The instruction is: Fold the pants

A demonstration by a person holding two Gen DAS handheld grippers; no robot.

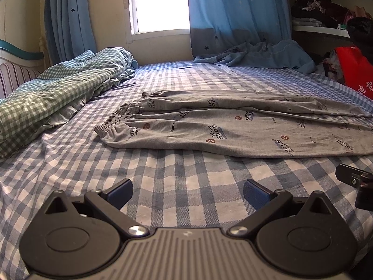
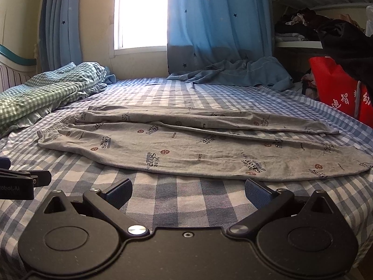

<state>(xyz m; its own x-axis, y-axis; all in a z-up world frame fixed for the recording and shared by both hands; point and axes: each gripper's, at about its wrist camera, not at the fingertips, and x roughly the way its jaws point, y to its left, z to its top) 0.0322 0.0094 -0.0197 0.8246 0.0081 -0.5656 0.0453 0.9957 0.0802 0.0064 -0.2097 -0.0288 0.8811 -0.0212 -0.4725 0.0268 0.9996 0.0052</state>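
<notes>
Grey printed pants lie flat across the blue checked bed sheet, one leg folded over the other, waistband to the left and leg ends to the right. They also show in the right wrist view. My left gripper is open and empty, low over the sheet in front of the pants' near edge. My right gripper is open and empty, close to the near edge of the pants. The right gripper's body shows at the right edge of the left wrist view.
A crumpled green checked duvet lies at the left. A blue cloth lies at the far side under the curtains. A red bag stands at the right by shelves of clothes. The window is behind.
</notes>
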